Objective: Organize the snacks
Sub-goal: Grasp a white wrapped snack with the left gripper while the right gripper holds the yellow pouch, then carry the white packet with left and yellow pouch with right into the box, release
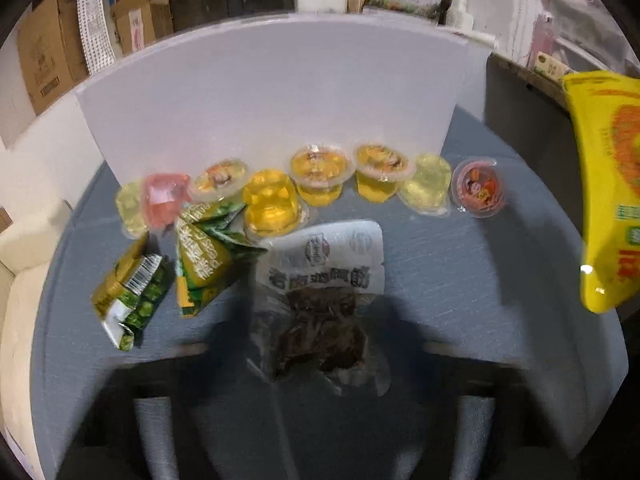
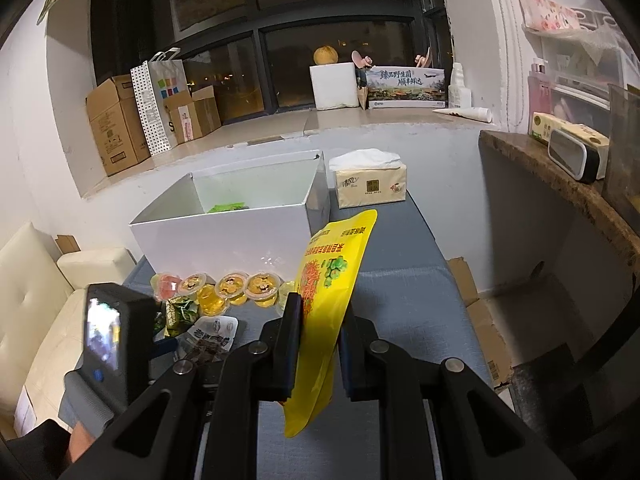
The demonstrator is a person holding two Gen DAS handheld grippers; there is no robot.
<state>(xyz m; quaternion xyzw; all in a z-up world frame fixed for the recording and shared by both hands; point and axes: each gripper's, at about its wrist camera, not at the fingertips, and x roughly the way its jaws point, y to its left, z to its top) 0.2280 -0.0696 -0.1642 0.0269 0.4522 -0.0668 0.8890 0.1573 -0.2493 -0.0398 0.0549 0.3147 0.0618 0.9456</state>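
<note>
My right gripper (image 2: 318,316) is shut on a yellow snack bag (image 2: 328,280) and holds it upright above the blue table; the bag also shows at the right edge of the left wrist view (image 1: 604,184). My left gripper (image 1: 316,344) is blurred, its dark fingers spread on either side of a clear packet of dark dried snack (image 1: 320,300), not touching it. Green snack packets (image 1: 200,264) lie left of it. A row of jelly cups (image 1: 320,176) stands against the white box (image 2: 224,232), which holds a green packet (image 2: 228,208).
A tissue pack (image 2: 370,184) stands behind the box on the blue table (image 2: 400,280). A cream sofa (image 2: 36,288) is at the left, a dark counter (image 2: 560,184) at the right. Cardboard boxes (image 2: 116,124) line the window sill.
</note>
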